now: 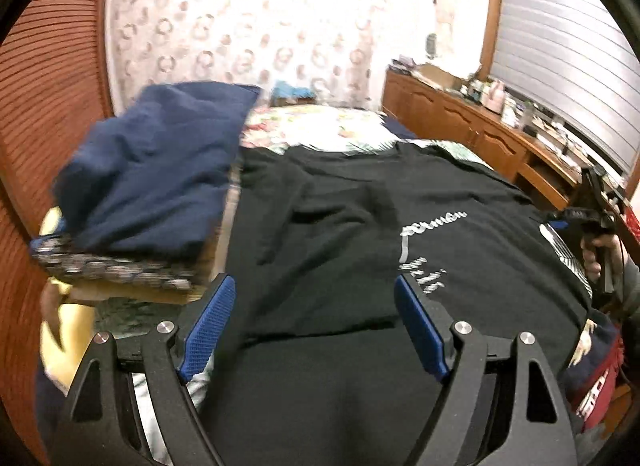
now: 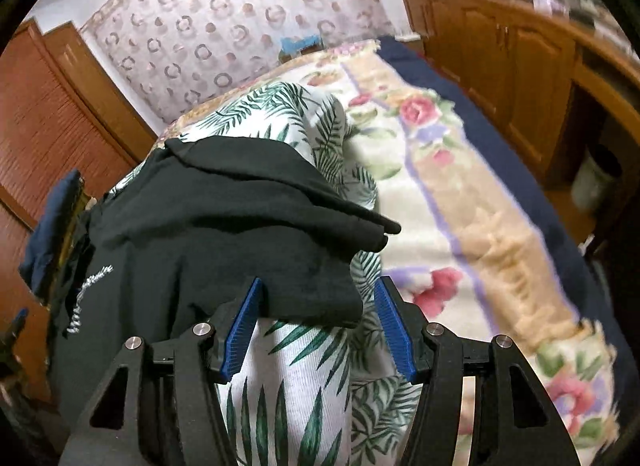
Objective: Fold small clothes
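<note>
1. We take the black T-shirt as our landmark. It lies spread on the bed, its white lettering facing up.
2. Our left gripper hangs over the near part of the black T-shirt. Its jaws stand wide apart and grasp nothing.
3. Our right gripper sits at the right edge of the black T-shirt. Its jaws are released, with a corner of the black fabric and the leaf-print cloth lying between the blue pads; the pads do not pinch either.
4. The leaf-print cloth lies under the black T-shirt and extends to its right.
5. Left of the black T-shirt we see a stack of folded clothes with a navy garment on top.
6. Right of the black T-shirt, a wooden cabinet runs along the wall.
</note>
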Demonstrator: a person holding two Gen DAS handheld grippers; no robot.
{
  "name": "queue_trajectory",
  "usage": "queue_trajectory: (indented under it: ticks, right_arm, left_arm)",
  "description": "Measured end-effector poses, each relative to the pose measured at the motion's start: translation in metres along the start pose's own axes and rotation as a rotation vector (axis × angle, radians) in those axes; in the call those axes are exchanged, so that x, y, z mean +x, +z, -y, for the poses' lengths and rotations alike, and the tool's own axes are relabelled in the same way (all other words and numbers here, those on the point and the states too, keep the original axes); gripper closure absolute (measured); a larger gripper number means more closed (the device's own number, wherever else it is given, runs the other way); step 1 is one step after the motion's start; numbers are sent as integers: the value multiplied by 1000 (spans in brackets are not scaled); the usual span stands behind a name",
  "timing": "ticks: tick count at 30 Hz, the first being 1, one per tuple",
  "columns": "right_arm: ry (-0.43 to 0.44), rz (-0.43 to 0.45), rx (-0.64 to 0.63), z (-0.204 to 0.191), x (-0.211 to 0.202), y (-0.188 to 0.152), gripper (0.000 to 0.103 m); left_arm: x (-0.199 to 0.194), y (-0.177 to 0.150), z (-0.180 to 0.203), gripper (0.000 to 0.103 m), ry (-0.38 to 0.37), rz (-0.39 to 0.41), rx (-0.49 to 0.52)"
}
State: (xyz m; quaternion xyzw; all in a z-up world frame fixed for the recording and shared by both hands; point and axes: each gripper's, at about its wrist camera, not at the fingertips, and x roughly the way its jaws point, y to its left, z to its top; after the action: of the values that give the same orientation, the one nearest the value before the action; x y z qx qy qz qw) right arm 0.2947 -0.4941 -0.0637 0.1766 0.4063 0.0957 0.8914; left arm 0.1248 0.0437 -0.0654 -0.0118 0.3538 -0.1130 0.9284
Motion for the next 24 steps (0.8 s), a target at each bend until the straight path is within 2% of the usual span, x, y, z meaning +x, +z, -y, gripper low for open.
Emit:
queue_trajectory:
  ticks: [5, 6, 8, 10, 13, 18, 24]
  right_arm:
    - [74, -28, 64, 13, -2, 3, 46]
    - [95, -28, 65, 15, -4, 3, 49]
    - [109, -19, 55, 17, -6, 3, 64]
    - [84, -5, 18, 11, -10, 1, 75]
    - [16, 13, -67, -5, -15, -1, 84]
    - [-100, 101, -191, -31, -28, 1, 88]
    - [-83, 206, -334, -84, -45, -1, 90]
  left_arm:
    - [33, 1, 25, 21, -49, -61, 18]
    - [38, 0, 29, 21, -54, -73, 18]
    - [46, 0, 36, 21, -50, -93, 28]
    - [51, -2, 42, 21, -38, -107, 47]
    - [61, -5, 45, 21, -17, -138, 63]
    - [76, -12, 43, 21, 19, -185, 79]
    - [78, -15, 45, 18, 39, -177, 103]
